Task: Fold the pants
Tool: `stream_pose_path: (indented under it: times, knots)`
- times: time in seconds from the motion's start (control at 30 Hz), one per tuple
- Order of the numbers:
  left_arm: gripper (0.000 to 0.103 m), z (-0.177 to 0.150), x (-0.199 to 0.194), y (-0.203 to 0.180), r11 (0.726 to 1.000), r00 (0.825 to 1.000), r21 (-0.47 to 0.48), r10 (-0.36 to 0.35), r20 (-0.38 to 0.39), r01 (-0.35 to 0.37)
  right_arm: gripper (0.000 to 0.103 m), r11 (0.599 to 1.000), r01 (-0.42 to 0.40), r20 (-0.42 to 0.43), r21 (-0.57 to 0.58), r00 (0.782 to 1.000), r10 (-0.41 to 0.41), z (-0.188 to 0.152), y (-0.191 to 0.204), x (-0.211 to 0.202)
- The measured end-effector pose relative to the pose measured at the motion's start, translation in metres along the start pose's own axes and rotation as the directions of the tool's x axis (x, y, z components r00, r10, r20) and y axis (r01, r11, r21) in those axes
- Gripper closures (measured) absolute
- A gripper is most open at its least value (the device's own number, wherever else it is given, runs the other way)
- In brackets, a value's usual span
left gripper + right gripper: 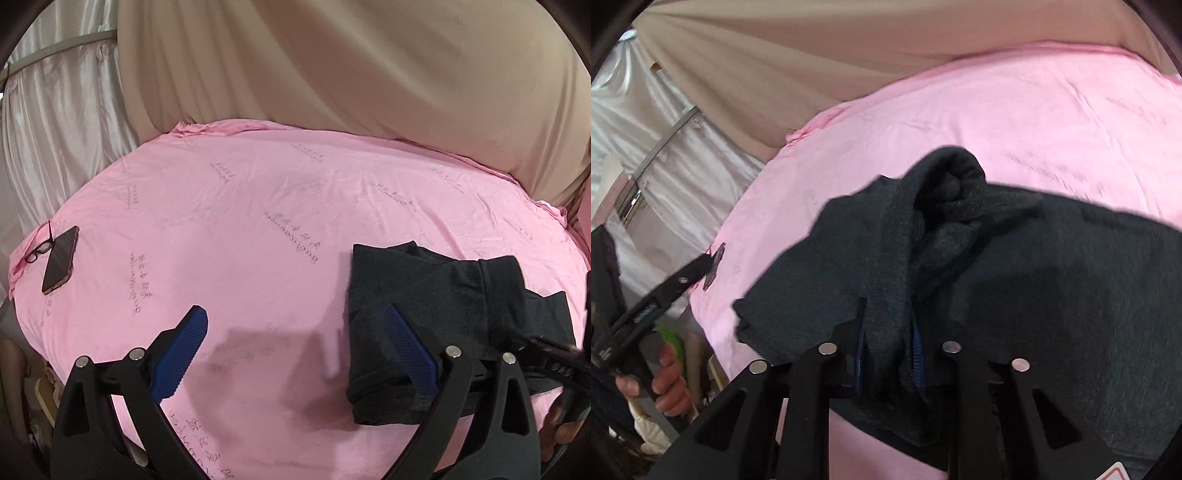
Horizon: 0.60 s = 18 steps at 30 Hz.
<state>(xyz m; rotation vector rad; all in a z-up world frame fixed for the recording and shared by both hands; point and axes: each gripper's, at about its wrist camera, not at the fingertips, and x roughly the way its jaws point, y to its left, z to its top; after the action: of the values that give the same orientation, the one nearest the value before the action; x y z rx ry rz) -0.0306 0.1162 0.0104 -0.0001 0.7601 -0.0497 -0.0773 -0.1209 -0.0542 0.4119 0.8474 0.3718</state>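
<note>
A: how's the left hand-held gripper (293,349) sitting?

B: blue pads (181,354) spread wide, nothing between them, angled down and forward. Bare fingers (666,384) wrap its handle.

A: and the right hand-held gripper (890,352)?

B: jaws pinched nearly together on a bunched fold of the pants (1015,258), blue pads barely peeking out.

Pants (436,295) on bedsheet (258,206), phone (61,258) far left

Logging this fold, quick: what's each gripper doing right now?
Left gripper: open, holding nothing, above the pink sheet.
Right gripper: closed on a bunched fold of the dark pants.
</note>
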Motion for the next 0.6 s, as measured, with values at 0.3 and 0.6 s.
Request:
stream_pose_path:
  times: [0.3, 0.6]
  knots:
    - [0.009, -0.006, 0.0, -0.018, 0.997, 0.997, 0.006, -0.076, -0.012, 0.076, 0.086, 0.954, 0.294, 0.087, 0.055, 0.951, -0.298, -0.009, -0.078, -0.128]
    - [0.009, -0.013, 0.023, -0.098, 0.977, 0.979, 0.105, -0.175, -0.105, 0.186, 0.077, 0.941, 0.241, 0.068, 0.237, 0.962, -0.264, -0.053, -0.144, -0.127]
